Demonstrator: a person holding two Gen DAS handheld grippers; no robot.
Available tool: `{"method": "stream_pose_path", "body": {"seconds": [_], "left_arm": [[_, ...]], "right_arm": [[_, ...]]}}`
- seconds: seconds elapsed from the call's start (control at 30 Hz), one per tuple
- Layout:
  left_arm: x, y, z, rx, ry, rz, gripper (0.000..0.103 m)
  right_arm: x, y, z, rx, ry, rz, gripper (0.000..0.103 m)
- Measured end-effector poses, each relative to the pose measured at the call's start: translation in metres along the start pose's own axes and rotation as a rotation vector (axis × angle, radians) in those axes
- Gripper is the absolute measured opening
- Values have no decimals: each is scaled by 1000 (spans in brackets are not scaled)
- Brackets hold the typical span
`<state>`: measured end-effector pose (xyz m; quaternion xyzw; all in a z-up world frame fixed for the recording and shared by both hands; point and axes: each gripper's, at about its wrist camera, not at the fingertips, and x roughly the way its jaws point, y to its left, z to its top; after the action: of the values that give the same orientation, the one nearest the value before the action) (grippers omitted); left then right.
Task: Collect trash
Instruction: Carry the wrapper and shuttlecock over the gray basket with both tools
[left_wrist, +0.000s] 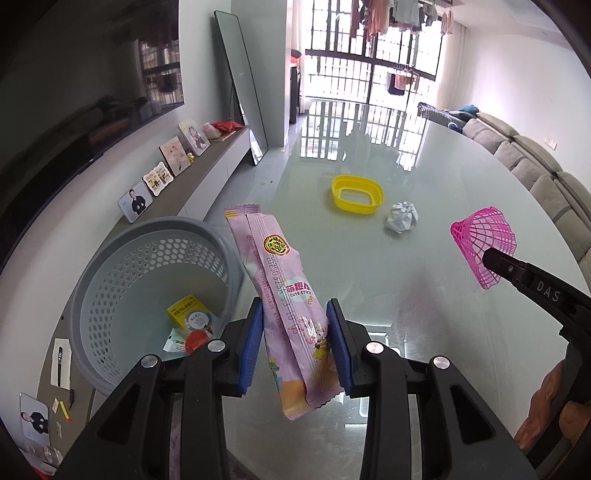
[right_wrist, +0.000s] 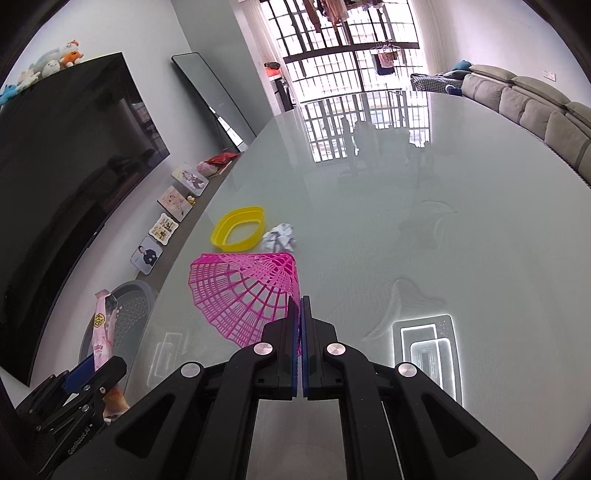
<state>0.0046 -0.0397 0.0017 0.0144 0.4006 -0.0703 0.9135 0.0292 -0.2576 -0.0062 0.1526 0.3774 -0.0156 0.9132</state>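
Note:
My left gripper (left_wrist: 295, 317) is shut on a pink snack wrapper (left_wrist: 284, 295), which hangs upright above the table's left edge, beside a grey perforated bin (left_wrist: 147, 280). The bin holds a yellow packet (left_wrist: 188, 310) and a few smaller scraps. My right gripper (right_wrist: 300, 301) is shut on the edge of a pink plastic mesh cone (right_wrist: 240, 291), lifted over the table. In the left wrist view that cone (left_wrist: 480, 236) hangs at the right, off the right gripper's fingertips (left_wrist: 495, 258). A crumpled paper ball (left_wrist: 400, 218) and a yellow plastic ring (left_wrist: 356, 194) lie on the glass table (left_wrist: 424, 166).
A long low cabinet (left_wrist: 207, 162) with photo frames runs along the left wall under a dark TV (right_wrist: 66, 166). A tall mirror (left_wrist: 240, 81) leans at its far end. A beige sofa (left_wrist: 546, 166) lines the right side. The person's hand (left_wrist: 546, 410) shows at the lower right.

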Motion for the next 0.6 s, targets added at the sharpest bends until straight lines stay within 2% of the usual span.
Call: {"method": "stream_pose_path", "body": {"seconds": [0.6], "left_arm": [[-11,136,-7,-135,-40,87,34]], "right_arm": [[39,152,-25,-224,87,129,2]]}}
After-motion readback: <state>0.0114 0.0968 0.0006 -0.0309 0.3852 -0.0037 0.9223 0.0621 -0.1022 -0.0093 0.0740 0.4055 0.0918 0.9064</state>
